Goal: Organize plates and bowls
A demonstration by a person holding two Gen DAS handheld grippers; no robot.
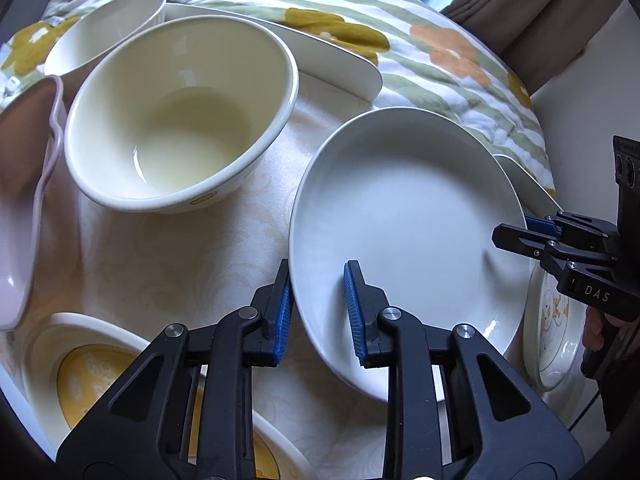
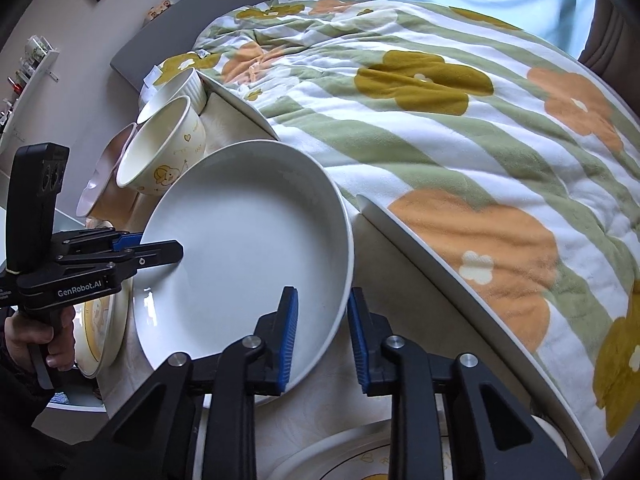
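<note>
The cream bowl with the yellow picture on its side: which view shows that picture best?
The right wrist view: the cream bowl tilts there, its outer wall and yellow picture facing the camera. The left wrist view looks into the bowl, so only a yellow scrap shows near its base.

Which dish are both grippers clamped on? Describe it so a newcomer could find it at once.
Start at the flowered quilt; a cloth-covered table crowded with dishes sits against it. The widest dish there is the plain white plate, gripped on opposite rims by the left gripper and right gripper. Unlike its neighbours, it is shallow and unprinted.
</note>
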